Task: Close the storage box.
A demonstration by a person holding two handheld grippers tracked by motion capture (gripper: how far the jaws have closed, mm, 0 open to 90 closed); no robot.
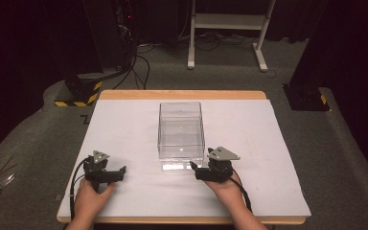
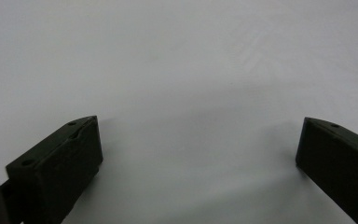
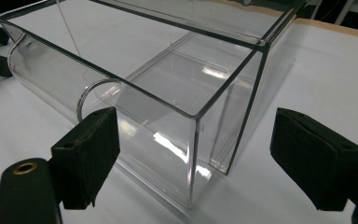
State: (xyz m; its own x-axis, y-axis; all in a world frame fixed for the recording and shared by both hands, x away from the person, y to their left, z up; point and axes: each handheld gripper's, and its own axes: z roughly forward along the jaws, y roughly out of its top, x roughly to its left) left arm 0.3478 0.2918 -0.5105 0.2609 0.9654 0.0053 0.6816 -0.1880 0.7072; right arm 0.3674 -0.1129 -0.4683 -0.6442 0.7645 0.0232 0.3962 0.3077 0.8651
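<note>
The clear box is standing at the table's centre, long axis running away from the person. Its near right corner is sitting just ahead-left of the right gripper, jaws wide open (nearer hand). The left gripper, also open w/ nothing between, is resting well apart.

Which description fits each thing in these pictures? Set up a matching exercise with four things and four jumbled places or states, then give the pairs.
Things:
1. clear box
2. left gripper
3. right gripper
4. white sheet

Descriptions:
A. open, jaws toward a near corner of the transparent container
B. covers the wooden table top
C. stands mid-table, empty, open at the top
D. open, with bare white surface between its jaws

Pairs: 1-C, 2-D, 3-A, 4-B
</note>
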